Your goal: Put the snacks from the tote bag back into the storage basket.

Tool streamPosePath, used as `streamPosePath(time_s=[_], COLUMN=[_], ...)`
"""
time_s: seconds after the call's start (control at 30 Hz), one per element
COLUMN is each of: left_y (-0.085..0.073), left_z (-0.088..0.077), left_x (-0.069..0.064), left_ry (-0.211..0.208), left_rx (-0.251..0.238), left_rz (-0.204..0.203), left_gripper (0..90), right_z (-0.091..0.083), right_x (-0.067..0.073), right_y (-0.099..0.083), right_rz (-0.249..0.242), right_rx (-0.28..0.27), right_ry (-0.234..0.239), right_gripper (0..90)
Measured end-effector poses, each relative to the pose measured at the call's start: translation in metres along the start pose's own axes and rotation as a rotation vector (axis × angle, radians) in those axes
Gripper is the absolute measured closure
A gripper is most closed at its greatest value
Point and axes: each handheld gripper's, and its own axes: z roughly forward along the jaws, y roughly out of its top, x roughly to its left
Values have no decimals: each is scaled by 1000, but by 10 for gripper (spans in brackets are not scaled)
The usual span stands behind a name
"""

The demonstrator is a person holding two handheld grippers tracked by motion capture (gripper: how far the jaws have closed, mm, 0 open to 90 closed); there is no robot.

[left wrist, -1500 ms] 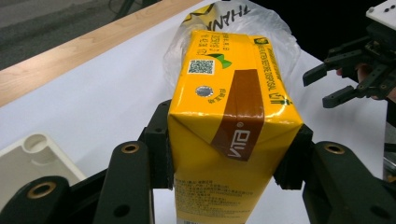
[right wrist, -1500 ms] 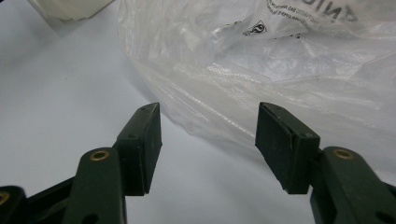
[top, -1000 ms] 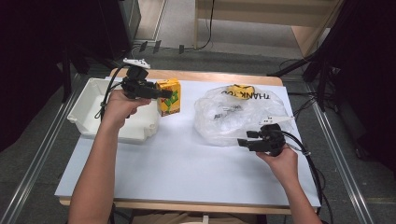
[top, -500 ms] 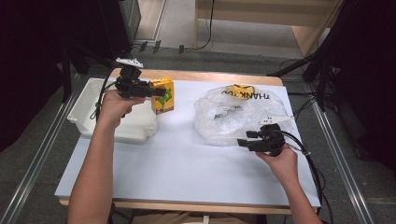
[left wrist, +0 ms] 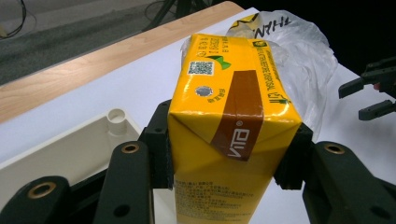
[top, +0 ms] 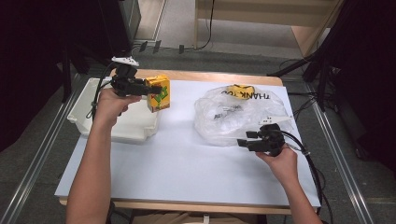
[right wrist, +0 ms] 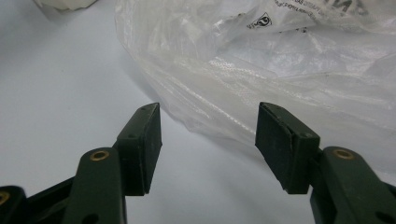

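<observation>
Left tongs (left wrist: 233,154) clamp yellow carton (left wrist: 229,116); right tongs (right wrist: 208,140) agape beside plastic bag (right wrist: 280,60).

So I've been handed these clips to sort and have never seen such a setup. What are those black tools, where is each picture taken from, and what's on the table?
A person holds a two-jaw tool in each hand. The high view looks down on the table from above; the two close-ups come from cameras riding on each tool. The left gripper clamps a yellow drink carton, its pads pressing both sides, raised by the rim of a white tray. The right gripper has open jaws with nothing between them, just short of a crumpled clear plastic bag lying on the white tabletop.
</observation>
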Motion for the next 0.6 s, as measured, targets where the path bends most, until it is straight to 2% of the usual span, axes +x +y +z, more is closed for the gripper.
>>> streamPosePath(time_s=[0.13,0.27,0.6], left_y=[-1,-3,-8], left_z=[0,-1,1], left_x=[5,8,17], left_ry=[12,36,47], left_rx=[7,2,13], left_rz=[-18,-9,-33], left_gripper=[521,521,521], right_z=[0,0,0], right_x=[1,1,2], right_y=[0,-1,-1], right_rz=[-7,-11,-11], right_rx=[6,11,11], right_ry=[-5,-7,-14], right_gripper=[423,422,422])
